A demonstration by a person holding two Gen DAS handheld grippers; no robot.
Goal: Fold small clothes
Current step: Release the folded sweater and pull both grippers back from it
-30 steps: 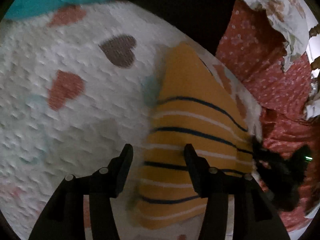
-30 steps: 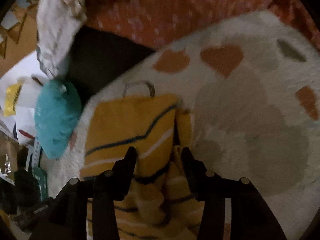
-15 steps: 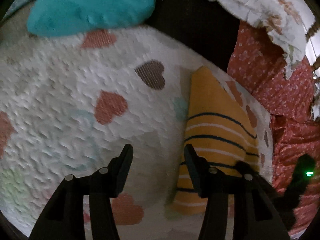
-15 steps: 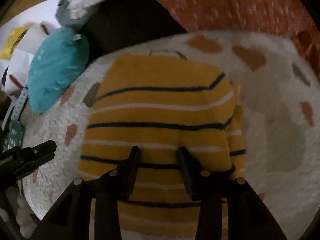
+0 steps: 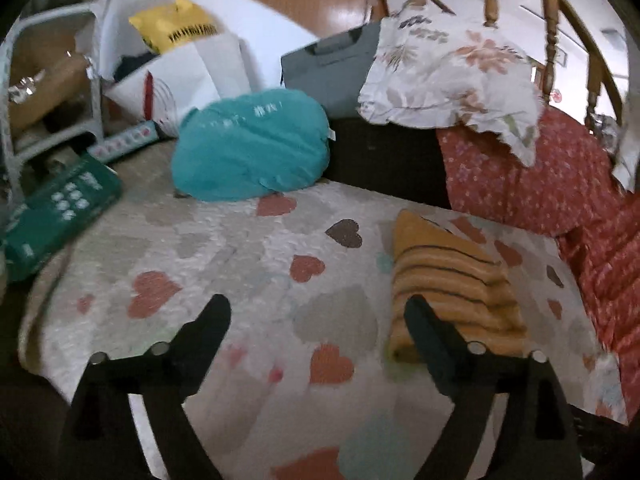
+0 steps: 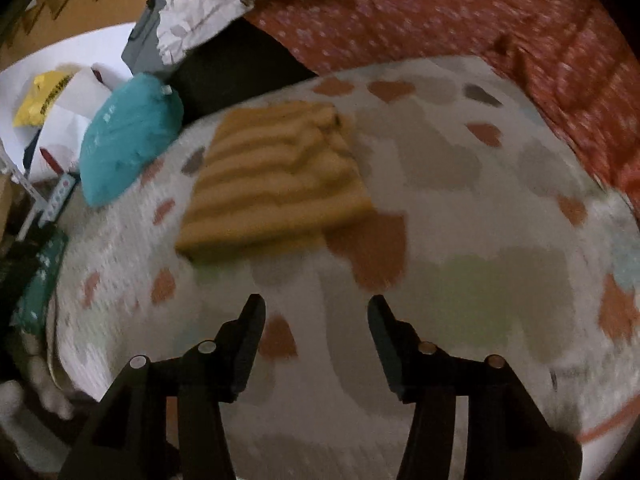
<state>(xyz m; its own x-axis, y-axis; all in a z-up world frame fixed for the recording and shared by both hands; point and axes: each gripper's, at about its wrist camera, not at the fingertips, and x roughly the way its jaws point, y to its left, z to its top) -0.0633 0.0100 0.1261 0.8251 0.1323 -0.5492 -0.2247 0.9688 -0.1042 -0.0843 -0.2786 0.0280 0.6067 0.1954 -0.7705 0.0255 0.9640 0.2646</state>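
Observation:
A small yellow sweater with dark and white stripes (image 5: 448, 280) lies folded into a flat rectangle on the white heart-print blanket (image 5: 240, 264). It also shows in the right wrist view (image 6: 276, 184), blurred. My left gripper (image 5: 318, 312) is open and empty, held above the blanket to the left of the sweater. My right gripper (image 6: 316, 312) is open and empty, pulled back from the sweater's near edge and apart from it.
A teal cushion (image 5: 248, 144) lies at the blanket's far edge. A red floral cloth (image 5: 532, 168) and a white floral pillow (image 5: 448, 76) lie at the back right. A green box (image 5: 52, 208), white bags and a grey case (image 5: 328, 68) stand at the left and back.
Both grippers pulled back and up from the sweater and opened wider. The sweater now lies folded and free on the blanket; the room behind came into view.

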